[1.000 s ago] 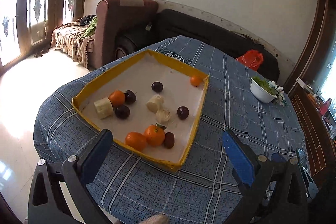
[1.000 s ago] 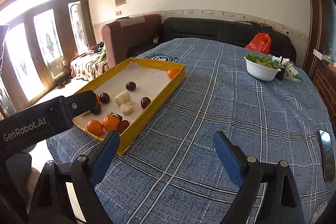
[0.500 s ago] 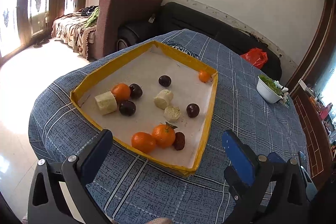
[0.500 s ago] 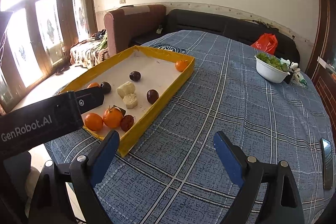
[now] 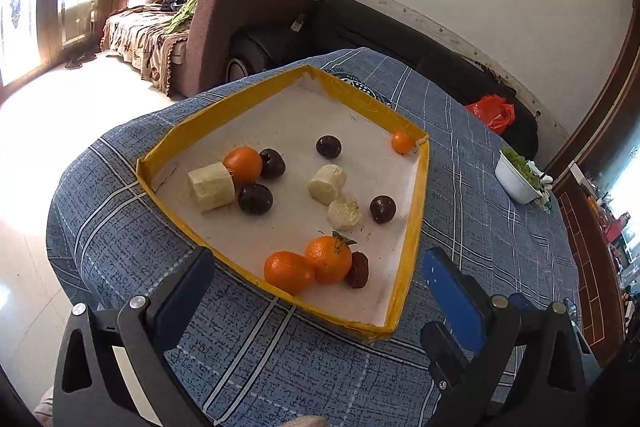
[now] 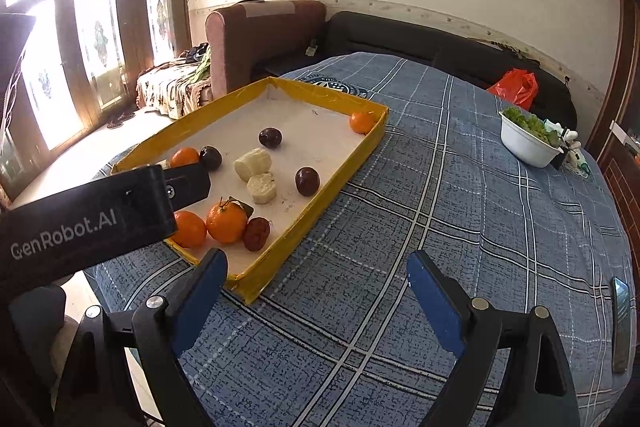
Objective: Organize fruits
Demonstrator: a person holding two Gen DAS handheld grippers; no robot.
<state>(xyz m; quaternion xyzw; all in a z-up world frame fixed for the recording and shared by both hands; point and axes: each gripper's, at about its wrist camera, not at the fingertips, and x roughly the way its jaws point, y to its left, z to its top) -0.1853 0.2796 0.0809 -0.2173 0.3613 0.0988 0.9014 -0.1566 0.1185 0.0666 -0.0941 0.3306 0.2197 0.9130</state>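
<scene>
1. Fruits lie scattered in a shallow yellow-walled tray (image 5: 416,211) on the worktop (image 6: 460,227), just ahead of both tongs.
2. Left tongs (image 5: 316,291) hang wide open and empty over the tray's near corner; the left pad sits over the near-left wall, the right pad over the cloth outside the right wall.
3. Right tongs (image 6: 316,291) are also spread wide and empty, above bare checked cloth to the right of the tray; the tray's near corner lies just inside the left pad.
4. Closest to the near wall sit two oranges (image 5: 289,273) touching each other, with a dark red date (image 5: 357,269) against the right one.
5. Mid-tray hold two pale banana pieces (image 5: 327,183), close together, and a dark plum (image 5: 383,209) near the right wall.
6. By the left wall a larger banana chunk (image 5: 211,186) touches an orange (image 5: 243,164) and two plums (image 5: 255,199).
7. One plum (image 5: 328,146) stands alone farther back; a small orange (image 5: 401,141) is tucked in the far right corner.
8. The tray's far half is bare floor.
9. Right of the tray the cloth is open up to a white bowl of greens (image 6: 526,141) and a phone (image 6: 621,323) at the worktop's right edge.
</scene>
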